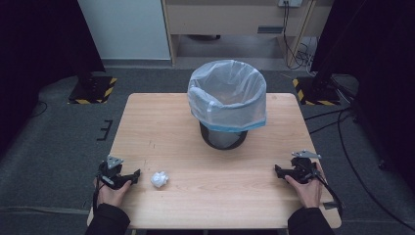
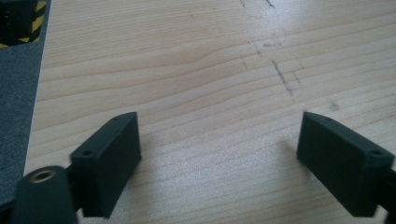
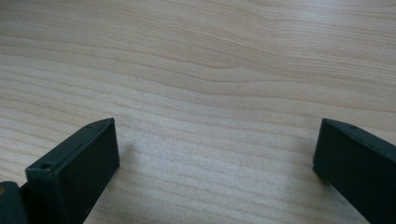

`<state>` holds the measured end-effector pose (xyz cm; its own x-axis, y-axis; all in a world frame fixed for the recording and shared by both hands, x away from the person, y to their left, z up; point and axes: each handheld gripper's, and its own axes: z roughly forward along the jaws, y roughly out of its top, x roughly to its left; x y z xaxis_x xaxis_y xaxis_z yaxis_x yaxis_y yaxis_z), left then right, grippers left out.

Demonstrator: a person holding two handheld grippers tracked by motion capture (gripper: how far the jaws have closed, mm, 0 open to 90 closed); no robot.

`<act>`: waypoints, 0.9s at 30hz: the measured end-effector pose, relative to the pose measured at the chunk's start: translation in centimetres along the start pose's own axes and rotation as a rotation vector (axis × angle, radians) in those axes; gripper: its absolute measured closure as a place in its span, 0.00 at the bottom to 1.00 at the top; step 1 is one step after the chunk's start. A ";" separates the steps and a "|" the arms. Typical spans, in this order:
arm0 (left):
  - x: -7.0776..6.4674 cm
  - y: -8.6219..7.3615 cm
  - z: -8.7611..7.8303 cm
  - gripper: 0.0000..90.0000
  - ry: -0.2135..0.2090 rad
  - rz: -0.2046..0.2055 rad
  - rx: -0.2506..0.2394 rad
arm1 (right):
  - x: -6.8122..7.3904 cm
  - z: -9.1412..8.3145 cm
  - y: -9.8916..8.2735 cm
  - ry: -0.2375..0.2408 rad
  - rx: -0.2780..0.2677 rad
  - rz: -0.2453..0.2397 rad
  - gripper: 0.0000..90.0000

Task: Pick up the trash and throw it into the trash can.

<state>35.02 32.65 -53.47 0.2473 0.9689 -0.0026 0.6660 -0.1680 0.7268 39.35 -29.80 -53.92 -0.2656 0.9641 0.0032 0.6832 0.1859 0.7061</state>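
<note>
A person's two hands rest low on the near edge of a wooden table (image 1: pixel 161 127), wrists flat. The left gripper (image 1: pixel 128 177) points inward, jaws spread wide and empty, just beside a crumpled white paper ball (image 1: pixel 159 179). The right gripper (image 1: pixel 280 171), near the opposite edge, also points inward with jaws apart, holding nothing. Farther back stands a bin (image 1: pixel 227 100) lined with a clear bag.

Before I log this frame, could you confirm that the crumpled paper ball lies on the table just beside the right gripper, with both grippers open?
Not quite: in the high view the crumpled paper ball lies on the table just beside the left gripper, not the right gripper. Both grippers are indeed open.
</note>
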 end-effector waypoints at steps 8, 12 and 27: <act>0.0 0.5 -1.6 0.24 -0.057 -0.028 -0.064 | -0.1 -0.4 -0.4 0.001 -0.004 -0.001 0.02; -0.3 1.1 -3.1 0.25 -0.107 -0.042 -0.145 | -0.1 -0.5 -0.4 0.002 -0.006 -0.005 0.03; -2.1 2.0 -5.4 0.26 -0.185 -0.018 -0.263 | -0.1 -0.6 -0.5 0.002 -0.007 -0.004 0.03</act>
<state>32.03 31.23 -48.30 0.3768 0.9179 -0.1244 0.4724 -0.0749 0.8782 38.59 -30.07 -53.88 -0.2694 0.9630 0.0015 0.6777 0.1885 0.7108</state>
